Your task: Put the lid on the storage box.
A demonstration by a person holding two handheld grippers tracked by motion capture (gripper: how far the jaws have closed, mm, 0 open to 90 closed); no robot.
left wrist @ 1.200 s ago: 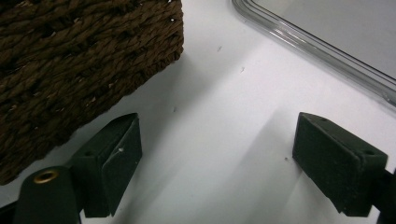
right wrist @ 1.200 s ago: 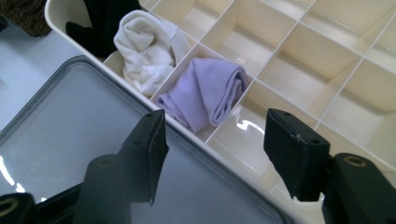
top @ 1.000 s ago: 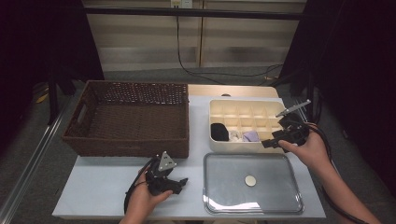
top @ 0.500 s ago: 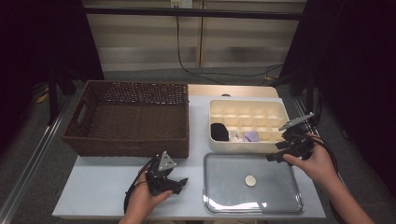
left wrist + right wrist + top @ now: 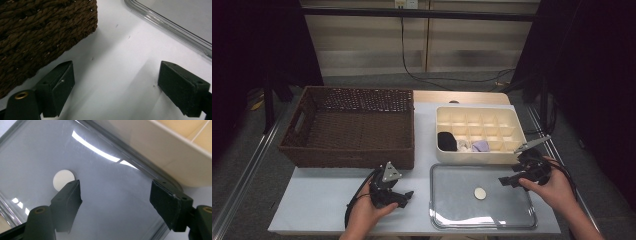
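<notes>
A clear plastic lid (image 5: 507, 210) lies flat at the table's front right, with a small white disc (image 5: 480, 193) at its middle. My right gripper (image 5: 511, 180) hovers over the lid's right part, pointing left toward the disc. Its jaws have just been opening, and in the right gripper view the gripper (image 5: 117, 192) stands open with nothing between its jaws, the disc (image 5: 63, 179) just past the left one. My left gripper (image 5: 405, 197) rests on the white table in front of the wicker basket (image 5: 347, 155), open (image 5: 117, 75) and empty.
A cream compartment box (image 5: 479, 156) stands behind the lid, holding a black item (image 5: 446, 141), a white one (image 5: 463, 146) and a purple one (image 5: 481, 145) in its front row. In the left gripper view the basket's corner (image 5: 37, 30) sits left and the lid's rim (image 5: 175, 27) right.
My right gripper has come down and toward the near side, from the compartment box's front right corner to over the clear lid. The left gripper has stayed where it was.
</notes>
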